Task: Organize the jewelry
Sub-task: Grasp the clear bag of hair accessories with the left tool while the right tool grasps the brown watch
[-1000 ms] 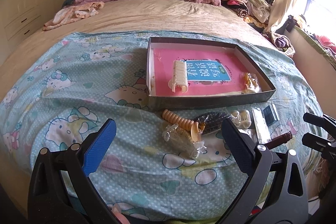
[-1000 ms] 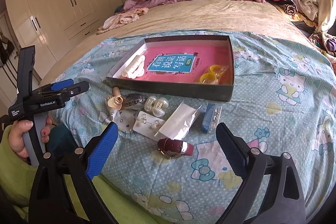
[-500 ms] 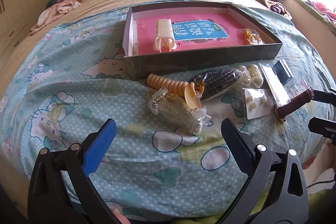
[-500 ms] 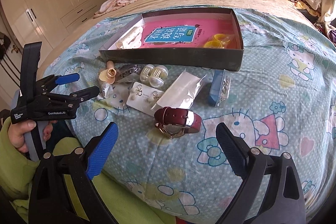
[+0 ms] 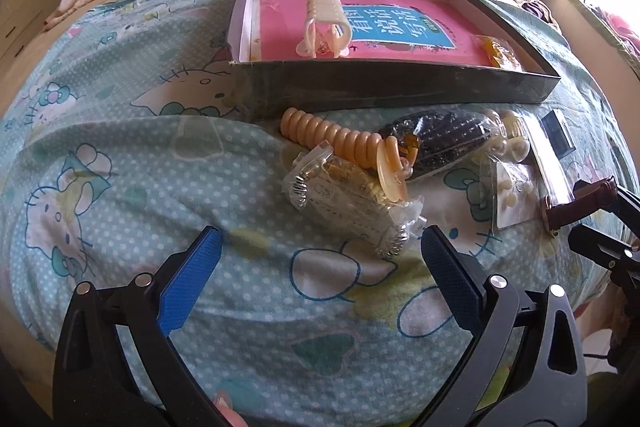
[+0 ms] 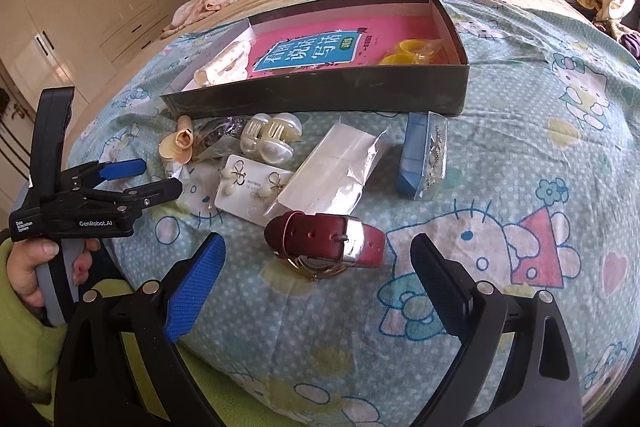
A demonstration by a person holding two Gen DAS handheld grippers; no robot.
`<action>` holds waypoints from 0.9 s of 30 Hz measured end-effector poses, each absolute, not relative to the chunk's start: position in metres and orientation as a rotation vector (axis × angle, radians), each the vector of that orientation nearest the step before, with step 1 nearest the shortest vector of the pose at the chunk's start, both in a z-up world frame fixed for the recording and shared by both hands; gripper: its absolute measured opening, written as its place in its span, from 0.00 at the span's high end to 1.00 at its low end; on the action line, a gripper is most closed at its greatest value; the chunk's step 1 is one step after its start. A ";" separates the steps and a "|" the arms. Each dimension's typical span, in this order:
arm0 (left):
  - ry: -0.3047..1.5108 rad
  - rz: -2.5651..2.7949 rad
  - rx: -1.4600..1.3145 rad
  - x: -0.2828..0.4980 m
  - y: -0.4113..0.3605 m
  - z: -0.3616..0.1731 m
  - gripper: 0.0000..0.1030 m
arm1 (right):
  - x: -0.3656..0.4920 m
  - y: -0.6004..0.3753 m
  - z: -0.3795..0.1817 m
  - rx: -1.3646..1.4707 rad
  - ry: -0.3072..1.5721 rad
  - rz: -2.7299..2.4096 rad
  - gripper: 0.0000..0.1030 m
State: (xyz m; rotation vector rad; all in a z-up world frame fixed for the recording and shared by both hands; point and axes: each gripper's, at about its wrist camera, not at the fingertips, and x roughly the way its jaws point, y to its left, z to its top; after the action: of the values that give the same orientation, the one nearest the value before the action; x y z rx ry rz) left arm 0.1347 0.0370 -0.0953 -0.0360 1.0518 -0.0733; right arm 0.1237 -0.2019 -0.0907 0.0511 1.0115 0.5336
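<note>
Maroon leather-strap wristwatch point(image 6: 326, 243), silver buckle up, gold case beneath, between closing untouching right gripper point(image 6: 316, 259) pads; left gripper point(image 5: 320, 259) open, empty.

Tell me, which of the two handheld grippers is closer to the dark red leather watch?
The right gripper. Its jaws are closing with the dark red leather watch just ahead, untouched. The left gripper hovers beside it over a clear plastic packet, the watch off to its right.
</note>
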 end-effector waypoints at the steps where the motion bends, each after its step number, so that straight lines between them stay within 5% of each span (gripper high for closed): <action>1: 1.053 -0.077 -0.042 0.137 0.038 -0.095 0.09 | 0.125 -0.201 -0.093 0.056 1.024 0.545 0.30; 5: 1.046 -0.097 -0.044 0.140 0.037 -0.095 0.09 | 0.125 -0.204 -0.095 0.066 1.015 0.556 0.55; 11: 1.038 -0.131 -0.004 0.151 0.030 -0.096 0.10 | 0.123 -0.217 -0.087 0.097 0.997 0.557 0.57; 16: 1.023 -0.168 0.071 0.150 0.014 -0.096 0.44 | 0.120 -0.226 -0.073 0.109 0.969 0.559 0.58; 27: 0.949 -0.177 0.061 0.120 0.021 -0.072 0.47 | 0.119 -0.232 -0.041 0.108 0.896 0.587 0.58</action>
State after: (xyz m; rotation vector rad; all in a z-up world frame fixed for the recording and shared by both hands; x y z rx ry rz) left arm 0.1196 0.0205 -0.0720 0.0608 0.9491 -0.1768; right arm 0.1190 -0.2320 -0.0407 0.1078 0.8962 0.5867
